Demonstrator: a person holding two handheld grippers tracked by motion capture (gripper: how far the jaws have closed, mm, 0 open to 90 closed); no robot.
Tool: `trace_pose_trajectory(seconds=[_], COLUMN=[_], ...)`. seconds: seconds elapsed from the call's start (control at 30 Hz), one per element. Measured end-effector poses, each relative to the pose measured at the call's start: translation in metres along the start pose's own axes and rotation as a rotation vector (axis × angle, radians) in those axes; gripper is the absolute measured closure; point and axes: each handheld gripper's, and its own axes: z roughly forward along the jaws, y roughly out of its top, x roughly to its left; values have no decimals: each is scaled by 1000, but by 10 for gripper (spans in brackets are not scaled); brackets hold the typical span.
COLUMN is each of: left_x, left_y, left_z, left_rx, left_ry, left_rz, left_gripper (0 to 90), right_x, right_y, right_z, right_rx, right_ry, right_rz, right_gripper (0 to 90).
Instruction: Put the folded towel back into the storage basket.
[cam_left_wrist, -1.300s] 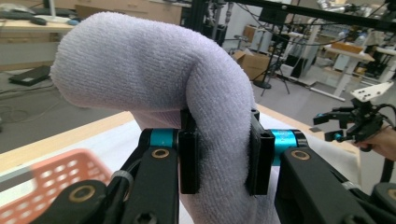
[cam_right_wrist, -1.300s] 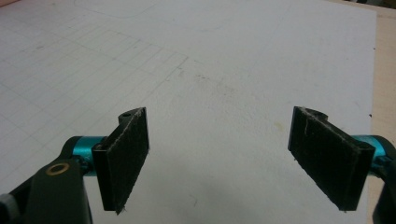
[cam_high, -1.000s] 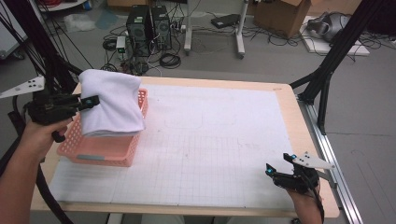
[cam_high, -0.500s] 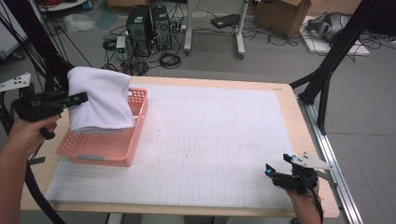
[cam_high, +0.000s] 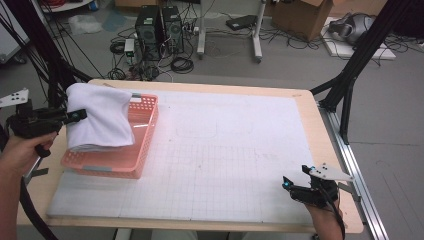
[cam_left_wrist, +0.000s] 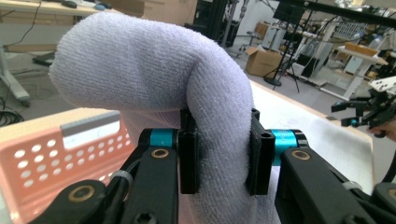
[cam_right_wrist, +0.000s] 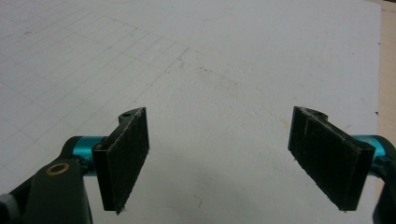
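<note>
A: Towel (cam_high: 100, 117) colour?
B: White, plain terry. Basket (cam_high: 131, 159) = pink w/ hole pattern, grey label strip.
A: Mat (cam_high: 230, 155)?
B: White, faint grid lines. Gripper (cam_left_wrist: 219, 156) jaws black, teal fittings.

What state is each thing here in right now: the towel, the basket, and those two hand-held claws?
White towel: folded, pinched at its edge, draped over the basket.
Pink basket: upright on the table, partly covered by the towel.
Left gripper: shut on the towel.
Right gripper: open, holding nothing, above the white mat.

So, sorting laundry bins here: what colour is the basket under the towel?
Pink basket, clearest in the high view.
</note>
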Motion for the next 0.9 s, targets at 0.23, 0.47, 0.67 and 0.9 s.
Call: trace_pose_trajectory(seconds=[0.23,0.47,0.67,0.9], left_x=[7,9,12,17], left_y=[-16,-21,-25,-32], left_z=[8,19,34,54], left_rx=[78,101,117,136], left_ry=[0,-21,-31,-39], left_rz=[11,6,9,-11], left_gripper=[710,708,704,701], right_x=[1,1,2,2], right_y=[0,-1,0,0], right_z=[2,2,3,2], right_rx=[9,10,10,15], right_ry=[4,2,2,-2], right_rz=[-5,-2,-16,-10], right_gripper=[192,192,192,192])
